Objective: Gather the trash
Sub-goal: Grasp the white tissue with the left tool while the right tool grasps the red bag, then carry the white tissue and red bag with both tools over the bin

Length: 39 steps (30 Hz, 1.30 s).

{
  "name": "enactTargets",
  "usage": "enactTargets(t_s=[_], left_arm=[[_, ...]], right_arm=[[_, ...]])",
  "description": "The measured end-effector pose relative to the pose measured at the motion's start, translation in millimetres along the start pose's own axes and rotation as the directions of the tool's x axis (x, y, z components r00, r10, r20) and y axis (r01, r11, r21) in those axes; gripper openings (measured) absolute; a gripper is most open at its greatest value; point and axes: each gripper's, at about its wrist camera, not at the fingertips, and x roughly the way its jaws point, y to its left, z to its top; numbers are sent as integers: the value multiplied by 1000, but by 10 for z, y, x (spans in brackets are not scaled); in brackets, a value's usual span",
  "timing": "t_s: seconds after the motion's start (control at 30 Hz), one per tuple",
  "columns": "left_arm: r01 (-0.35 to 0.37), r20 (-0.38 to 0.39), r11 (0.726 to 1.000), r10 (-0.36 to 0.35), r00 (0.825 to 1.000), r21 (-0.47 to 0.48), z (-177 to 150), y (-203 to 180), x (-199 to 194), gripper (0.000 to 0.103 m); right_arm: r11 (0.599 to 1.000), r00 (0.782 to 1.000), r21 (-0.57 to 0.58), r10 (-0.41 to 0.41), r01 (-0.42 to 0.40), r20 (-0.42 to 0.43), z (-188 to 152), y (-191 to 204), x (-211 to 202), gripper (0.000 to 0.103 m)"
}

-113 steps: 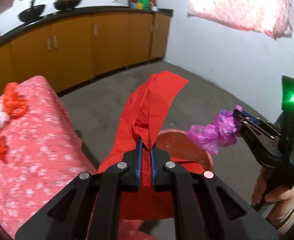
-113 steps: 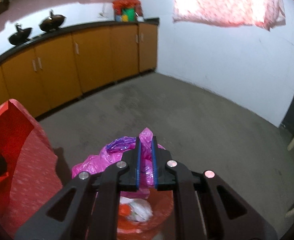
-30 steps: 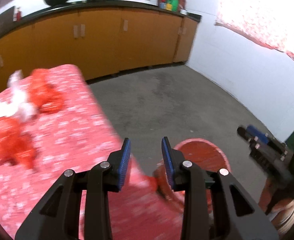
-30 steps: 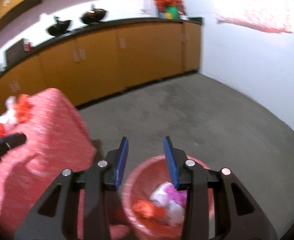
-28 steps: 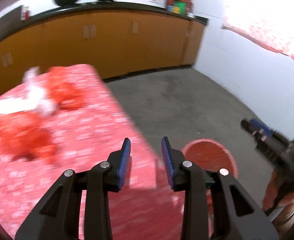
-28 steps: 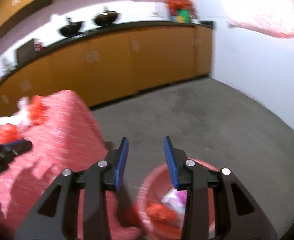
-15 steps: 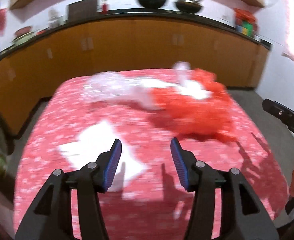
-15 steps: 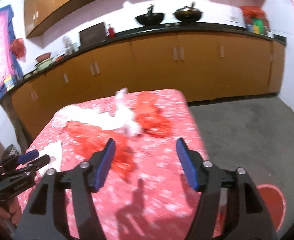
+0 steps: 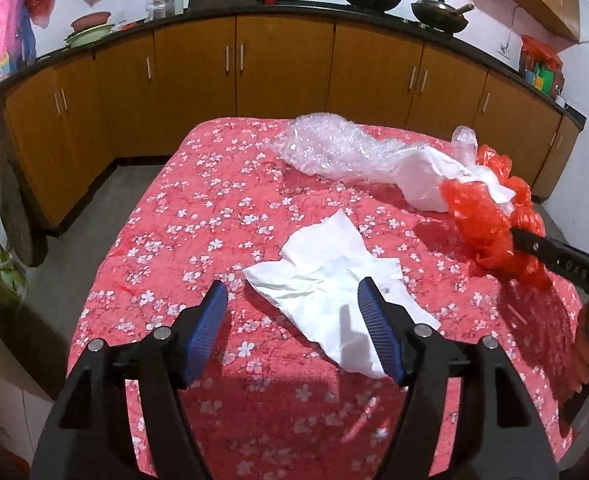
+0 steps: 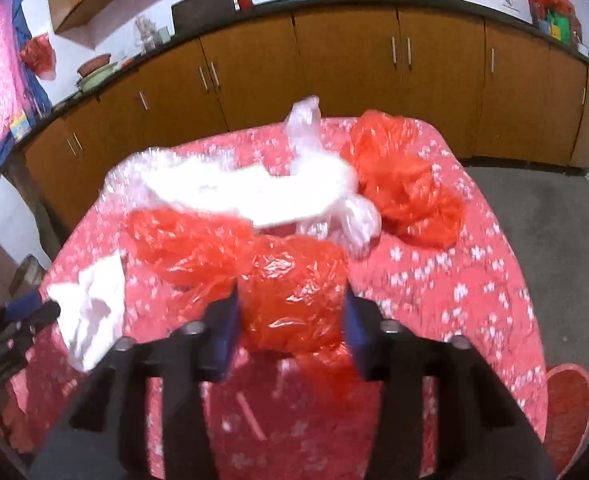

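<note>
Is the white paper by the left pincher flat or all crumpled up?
Crumpled. The white paper lies wrinkled and bunched on the red flowered cloth, with folds and raised edges, just ahead of the open left gripper.

Surface: table under red floral cloth (image 9: 214, 216)
12 o'clock: bubble wrap (image 9: 326, 148)
2 o'clock: red plastic bags (image 9: 482, 216)
Centre: crumpled white tissue (image 9: 326, 272)

Both wrist views over one table (image 9: 198, 216)
</note>
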Motion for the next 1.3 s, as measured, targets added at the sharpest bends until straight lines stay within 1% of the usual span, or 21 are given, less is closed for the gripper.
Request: enactTargets(t_s=[0.03, 0.1, 0.17, 0.23, 0.3, 0.33, 0.37, 0.43, 0.47, 0.53, 0.57, 0.7, 0.83, 0.97, 1.1, 1.3], left_arm=[[-1, -8, 1000, 1, 1000, 1, 9, -10, 32, 68], [-1, -15, 1000, 1, 1000, 1, 25, -24, 86, 68], [-6, -26, 1000, 6, 1000, 4, 46, -55, 139, 69], [-6, -51, 1000, 6, 999, 4, 56, -75, 209, 69], [-11, -96, 1000, 12, 995, 6, 49, -92, 317, 69], [-9, -122, 1000, 10, 993, 5, 38, -95, 372, 67], [-16, -137, 1000, 17, 990, 6, 20, -97, 409, 62], [-6, -129, 1000, 8, 992, 19, 12, -114, 395, 42], [-10, -129, 1000, 14, 991, 29, 3, -116, 397, 29], [-4, -128, 999, 8, 992, 34, -6, -111, 395, 10], [4, -128, 999, 0, 992, 35, -13, -103, 391, 6], [8, -104, 999, -3, 995, 46, -34, -103, 326, 4], [18, -42, 998, -16, 999, 56, 24, -158, 126, 4], [37, 18, 996, -38, 999, 84, 128, -292, -60, 4], [71, 60, 991, -79, 995, 116, 202, -482, -204, 4], [131, 92, 977, -148, 985, 169, 244, -792, -355, 4]], right_arm=[[1000, 1000, -9, 11, -11, 7, -25, 8, -39, 29], [999, 999, -29, -14, 15, 38, -46, 15, -115, 26], [998, 998, -50, -38, 41, 59, -57, 16, -174, 26], [998, 997, -53, -43, 46, 57, -62, -14, -195, 26], [998, 998, -46, -45, 48, 52, -77, -48, -216, 26], [998, 998, -43, -44, 47, 53, -78, -62, -219, 26], [998, 998, -42, -44, 47, 53, -90, -74, -234, 26], [998, 998, -43, -41, 43, 55, -118, -80, -267, 26], [998, 998, -44, -40, 42, 56, -130, -75, -279, 26], [998, 997, -43, -39, 42, 63, -153, -87, -318, 26], [998, 997, -43, -41, 44, 67, -156, -77, -330, 26], [996, 994, -62, -50, 56, 97, -183, -67, -452, 26], [994, 987, -76, -68, 80, 149, -180, -74, -635, 26], [992, 977, -55, -98, 110, 192, -155, -153, -789, 26], [990, 966, -20, -134, 142, 219, -158, -270, -919, 26], [981, 953, 29, -191, 189, 237, -204, -483, -1061, 26]])
